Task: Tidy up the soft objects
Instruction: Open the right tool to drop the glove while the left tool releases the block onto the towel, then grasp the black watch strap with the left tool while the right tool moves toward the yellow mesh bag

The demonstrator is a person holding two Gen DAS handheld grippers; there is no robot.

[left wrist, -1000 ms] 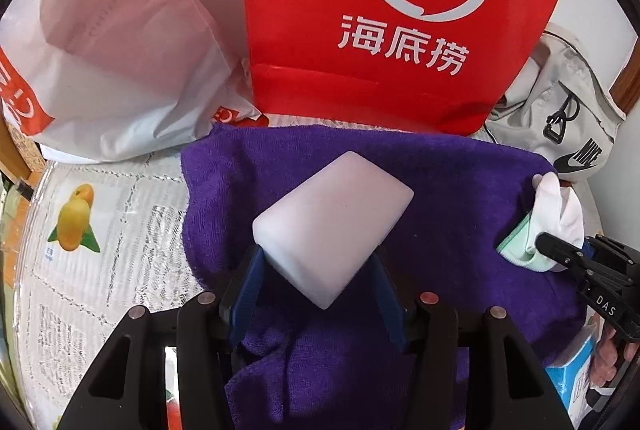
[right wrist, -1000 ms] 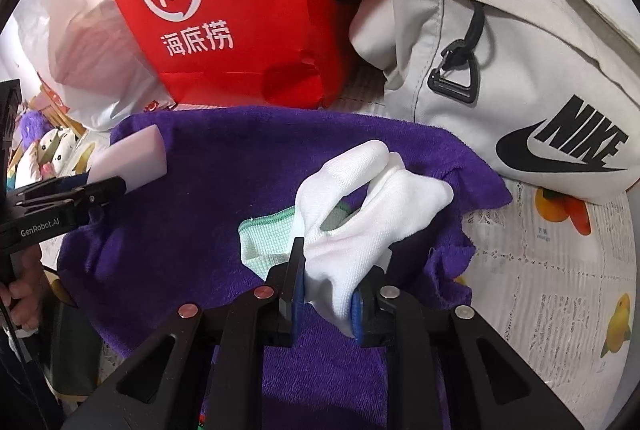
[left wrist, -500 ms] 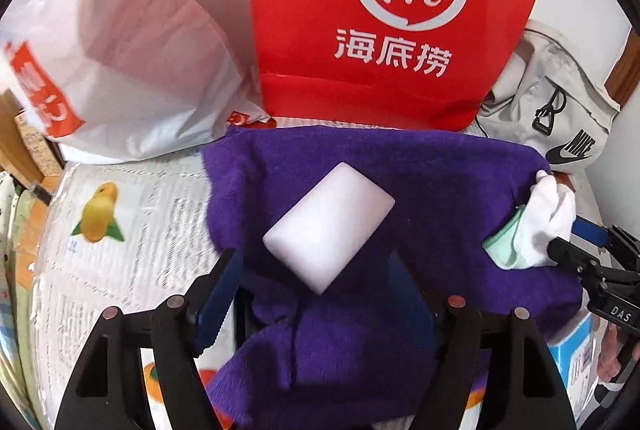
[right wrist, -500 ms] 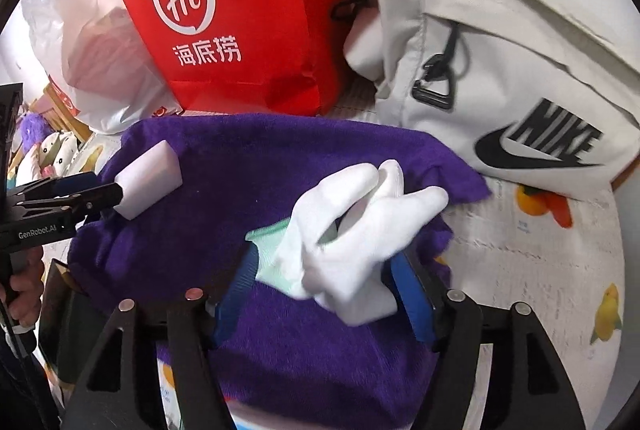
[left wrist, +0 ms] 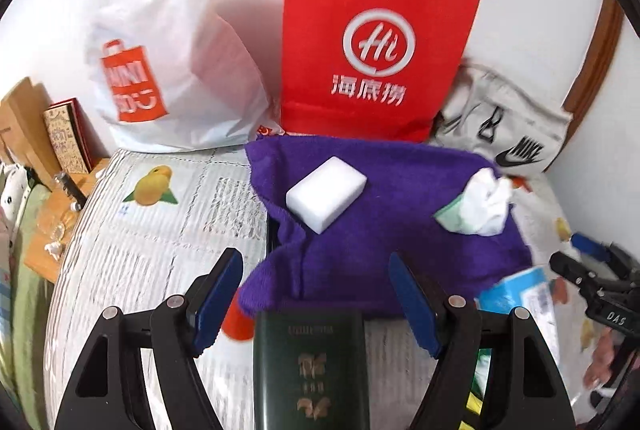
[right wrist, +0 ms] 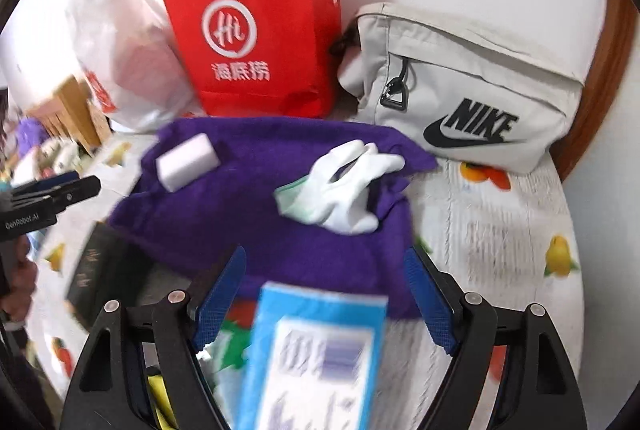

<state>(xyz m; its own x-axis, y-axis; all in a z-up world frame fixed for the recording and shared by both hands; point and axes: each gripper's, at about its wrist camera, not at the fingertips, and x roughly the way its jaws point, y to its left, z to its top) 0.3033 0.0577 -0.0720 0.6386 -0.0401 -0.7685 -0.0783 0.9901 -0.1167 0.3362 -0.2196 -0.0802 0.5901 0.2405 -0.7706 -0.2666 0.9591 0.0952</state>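
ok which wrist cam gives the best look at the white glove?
Right wrist view: the white glove lies near frame centre on the purple towel, with its fingers and green cuff distinct despite some blur. In the left wrist view the white glove sits toward the right edge, smaller and bunched, so its fingers cannot be told apart.

Blue box (right wrist: 316,358) blurred, print unreadable, bottom cut off; dark green booklet (left wrist: 310,370) likewise cropped.
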